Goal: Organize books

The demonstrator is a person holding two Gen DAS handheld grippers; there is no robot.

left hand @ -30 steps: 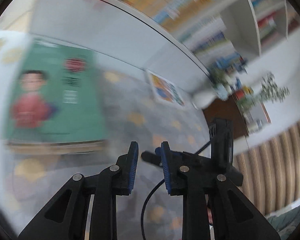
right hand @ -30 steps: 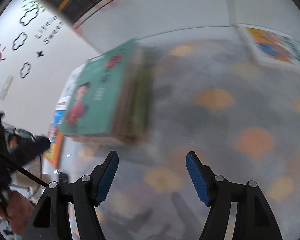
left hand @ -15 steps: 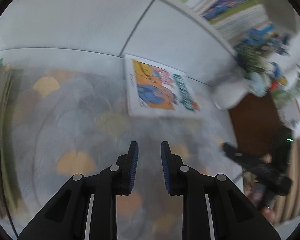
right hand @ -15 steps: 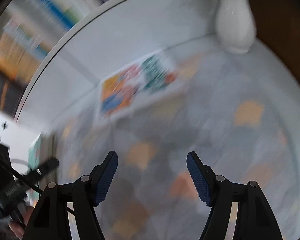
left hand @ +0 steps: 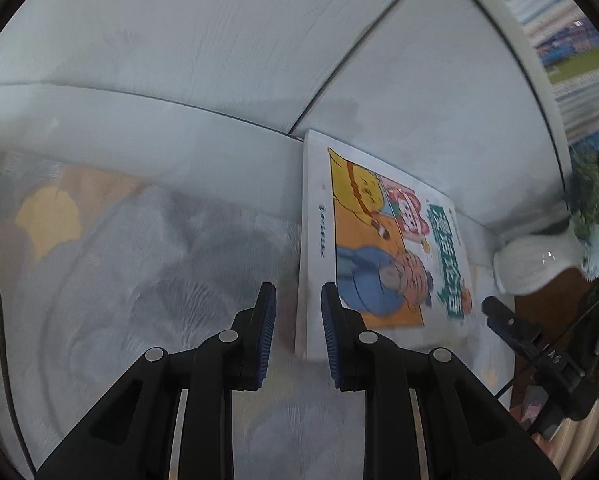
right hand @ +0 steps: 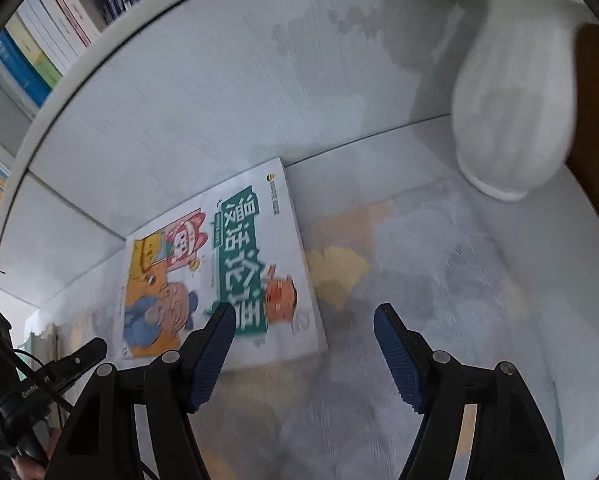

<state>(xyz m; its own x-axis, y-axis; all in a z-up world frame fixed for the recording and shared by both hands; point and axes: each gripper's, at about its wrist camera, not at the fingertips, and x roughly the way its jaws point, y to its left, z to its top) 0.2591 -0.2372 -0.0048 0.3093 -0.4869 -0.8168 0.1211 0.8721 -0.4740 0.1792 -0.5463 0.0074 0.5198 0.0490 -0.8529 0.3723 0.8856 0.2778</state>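
clearly the picture book (left hand: 383,256) is a thin, large-format softcover, so i judge it light and floppy, with a glossy cover that may slip. it lies flat on the patterned rug (left hand: 171,280), its far short edge up against the foot of the white cabinet (left hand: 203,52), near a white vase (right hand: 511,120). its long axis runs from the cabinet out toward the cameras; the title reads along that length. best taken at a long edge, pinching the cover and pages together. the left tongs (left hand: 295,332) are nearly clenched, empty, above the book's spine-side edge; the right tongs (right hand: 303,356) are spread wide, empty, over its near corner.
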